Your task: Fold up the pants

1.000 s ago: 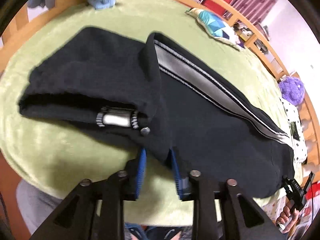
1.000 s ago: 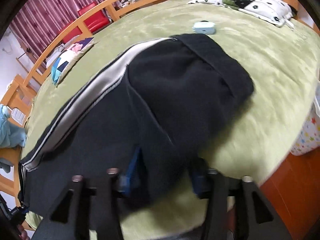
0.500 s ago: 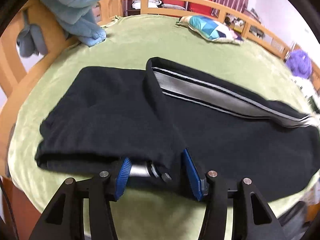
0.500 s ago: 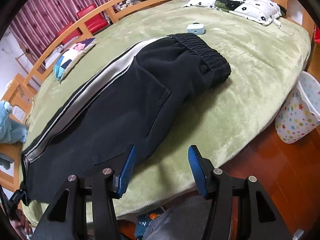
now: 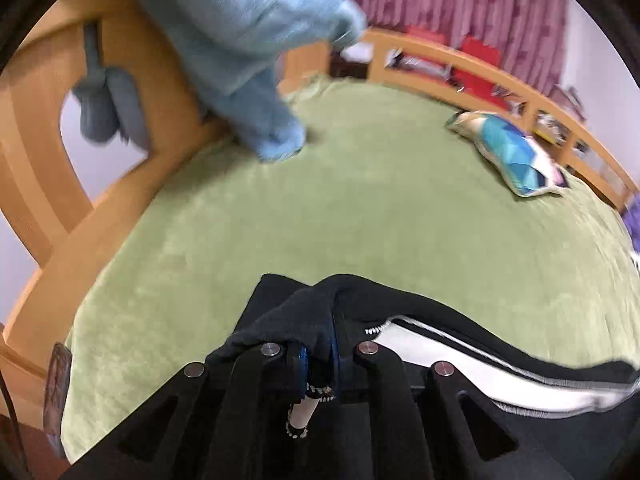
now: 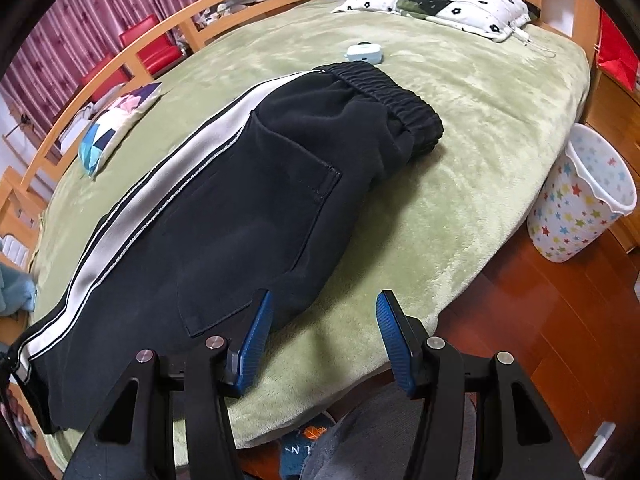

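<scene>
The green plush bed cover (image 6: 480, 128) gives us open room beyond and right of the one pair of black fleece pants with a white side stripe (image 6: 248, 200), which lies along the near edge. Our left tongs (image 5: 318, 354) pinch the pants' hem end, lifting it. Our right tongs (image 6: 324, 334) stand half apart, empty, just beside the pants' seat. We count two pillows.

Broad bare green blanket (image 5: 380, 208) lies open beyond the black pants (image 6: 248, 200); a blue plush toy (image 5: 256, 60) hangs over the wooden bed rail (image 5: 100, 208) at one end. Near the waistband sits a small pale-blue case (image 6: 365, 53); a patterned cushion (image 5: 516, 160) and a flowered pillow (image 6: 440, 10) edge the far side, and a star-printed bin (image 6: 584, 204) stands on the floor beside the bed.
</scene>
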